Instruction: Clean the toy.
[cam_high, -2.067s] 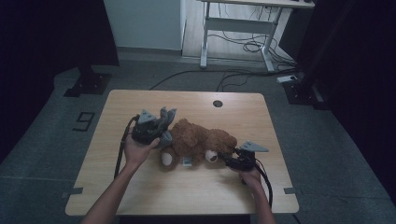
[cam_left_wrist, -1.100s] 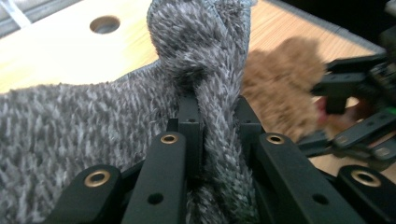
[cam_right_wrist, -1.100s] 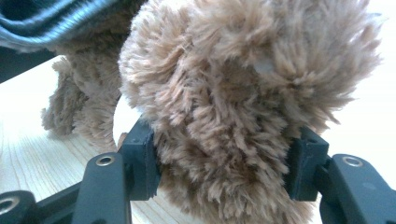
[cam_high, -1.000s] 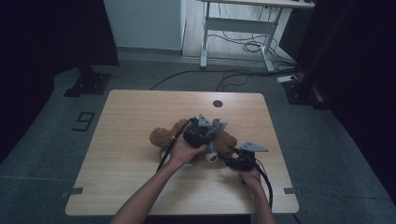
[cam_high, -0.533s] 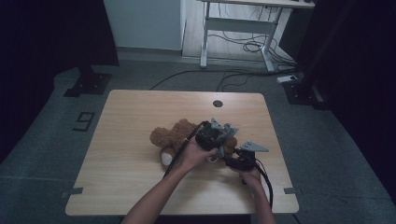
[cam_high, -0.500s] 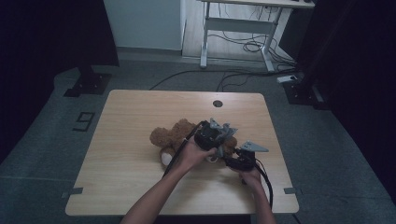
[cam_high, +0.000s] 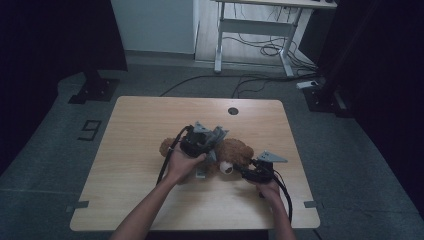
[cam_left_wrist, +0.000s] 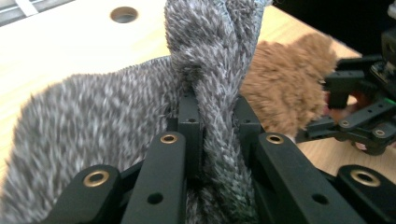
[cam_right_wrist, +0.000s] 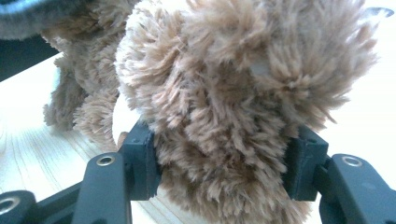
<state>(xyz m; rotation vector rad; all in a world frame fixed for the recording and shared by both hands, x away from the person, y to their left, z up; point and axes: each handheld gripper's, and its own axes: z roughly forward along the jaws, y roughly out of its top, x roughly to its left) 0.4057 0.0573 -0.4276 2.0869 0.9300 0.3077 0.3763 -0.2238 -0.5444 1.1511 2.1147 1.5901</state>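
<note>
Because the wooden counter (cam_high: 150, 130) carries nothing but the toy, the brown teddy bear (cam_high: 235, 152) lies free a little right of its middle, nearer the front edge than the back edge with its round cable hole (cam_high: 232, 110), and both hands can work on it from the person's side. The bear lies on its side, which seems to be why the grey scarf (cam_left_wrist: 205, 93) around it can be reached from above. The right claw (cam_high: 245, 171) comes in low from the front right and, in the right gripper view, its jaws stand fairly wide with a thick tuft of the bear's brown fur (cam_right_wrist: 224, 140) pressed between them; this grip looks meant to pin the toy down so that it does not slide or lift. The left claw (cam_left_wrist: 212, 140) sits over the bear's middle, its jaws nearly closed on a twisted strand of the scarf, just below what looks like a knot; held so, a pull should act on the scarf alone while the other hand anchors the body.
</note>
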